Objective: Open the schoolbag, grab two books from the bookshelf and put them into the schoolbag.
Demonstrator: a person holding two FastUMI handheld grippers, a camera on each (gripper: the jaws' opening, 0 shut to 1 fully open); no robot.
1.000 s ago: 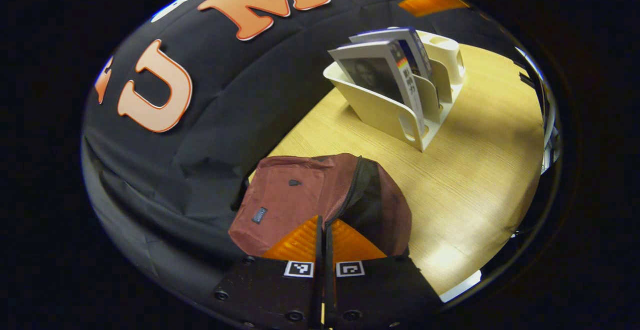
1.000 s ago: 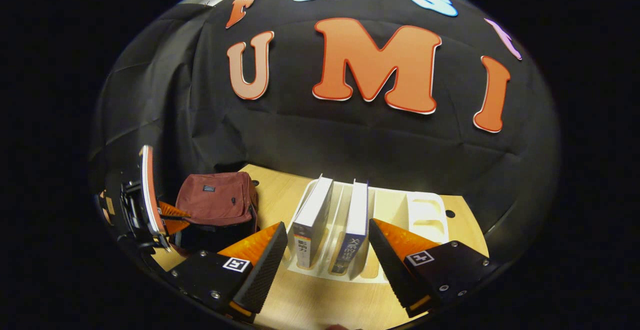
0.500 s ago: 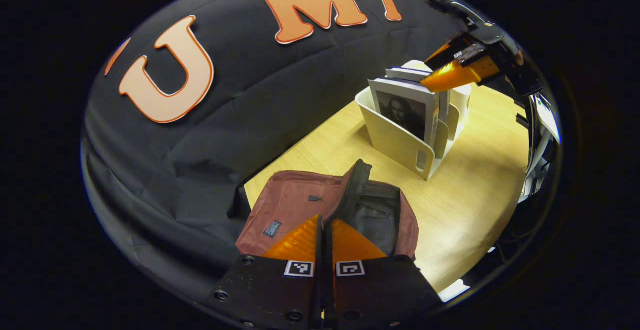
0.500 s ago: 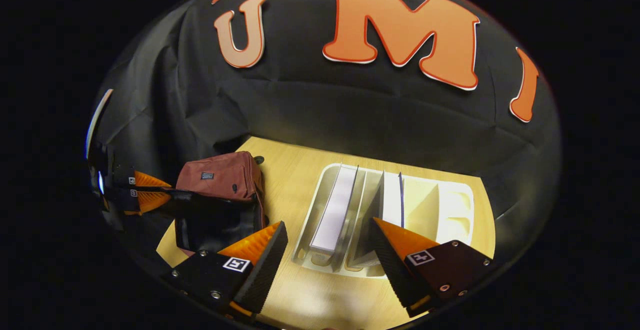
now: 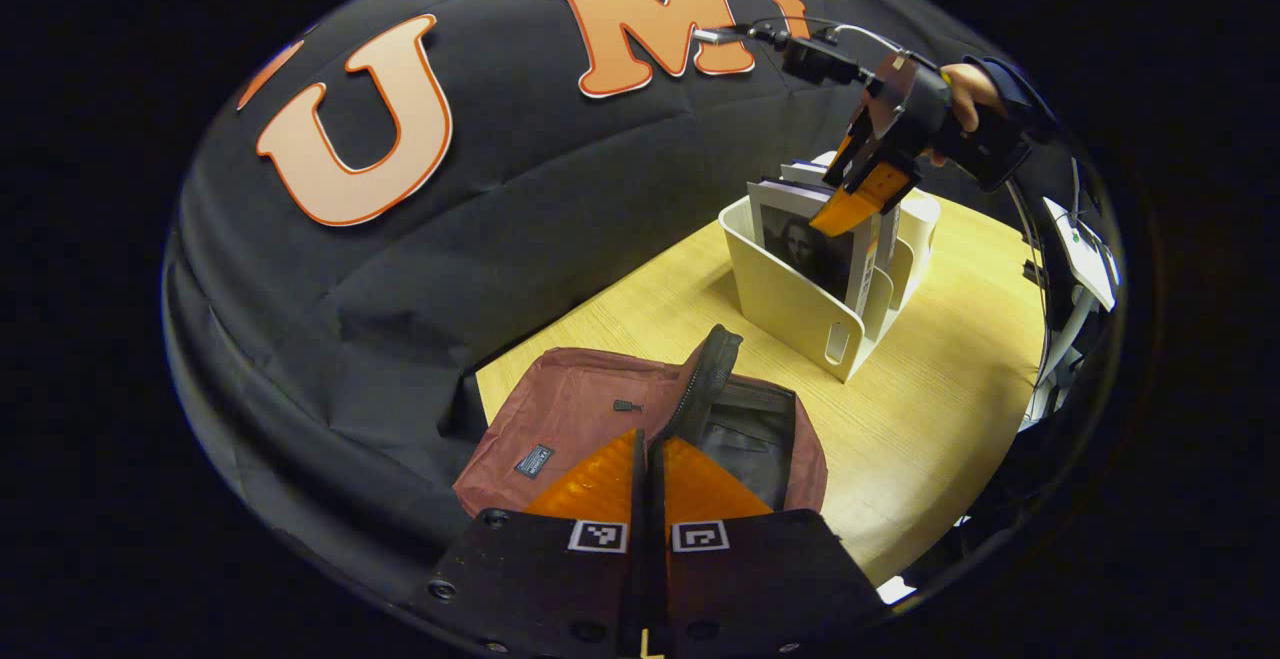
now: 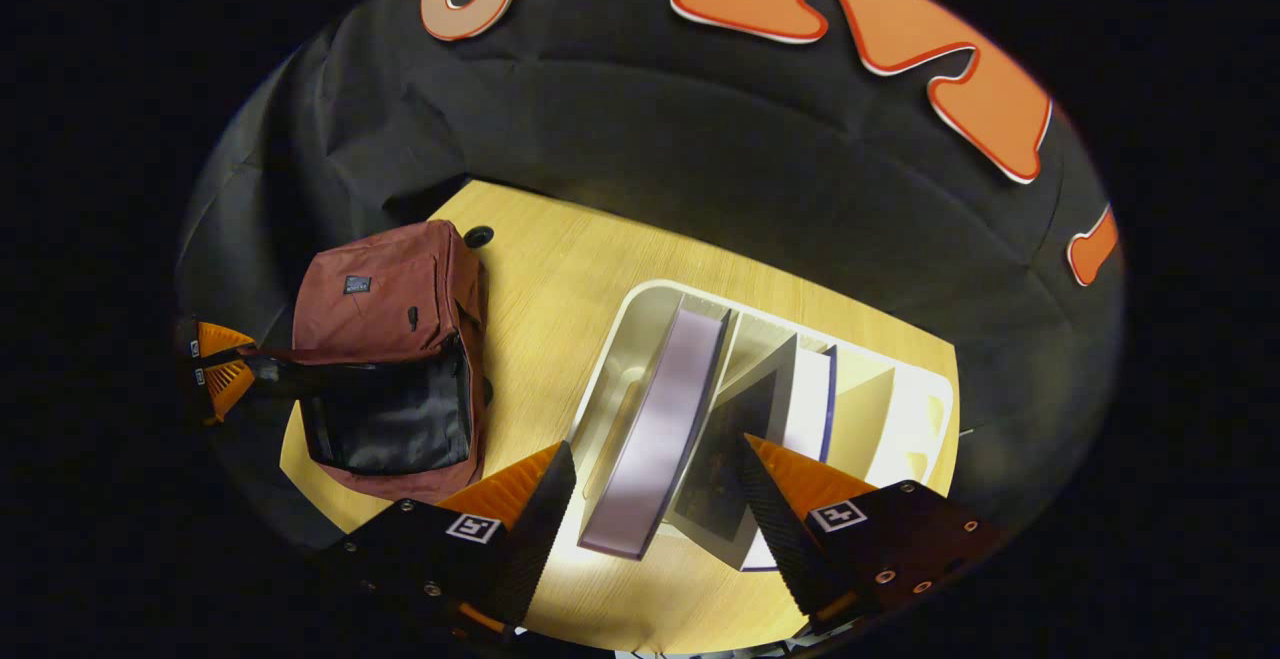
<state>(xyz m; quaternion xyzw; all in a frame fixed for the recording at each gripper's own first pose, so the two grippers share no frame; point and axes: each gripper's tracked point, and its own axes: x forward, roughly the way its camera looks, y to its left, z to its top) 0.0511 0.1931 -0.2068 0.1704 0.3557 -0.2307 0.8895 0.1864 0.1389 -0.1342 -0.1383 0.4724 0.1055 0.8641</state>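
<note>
**Right gripper over the books, left gripper at the bag flap**

Wooden table (image 6: 560,269) is sitting against the black cloth wall. On it, the dark red schoolbag (image 6: 385,289) is lying open at the left end, its black lining showing, well apart from the white bookshelf (image 6: 625,339). Two books are standing in the bookshelf's slots: the first book (image 6: 655,419) in the slot nearest the bag, the second book (image 6: 805,404) one slot over.

Right gripper (image 6: 655,509) is hovering above the bookshelf with its fingers spread wide, the first book lying between them, not touching either finger as far as visible. In the left gripper view it (image 5: 850,201) is pointing down at the book tops, a hand (image 5: 960,99) holding it.

Left gripper (image 5: 648,469) is showing its fingers pressed together over the schoolbag (image 5: 590,409), right at the raised zipper flap (image 5: 705,379); whether they are pinching the flap is hard to tell.
</note>
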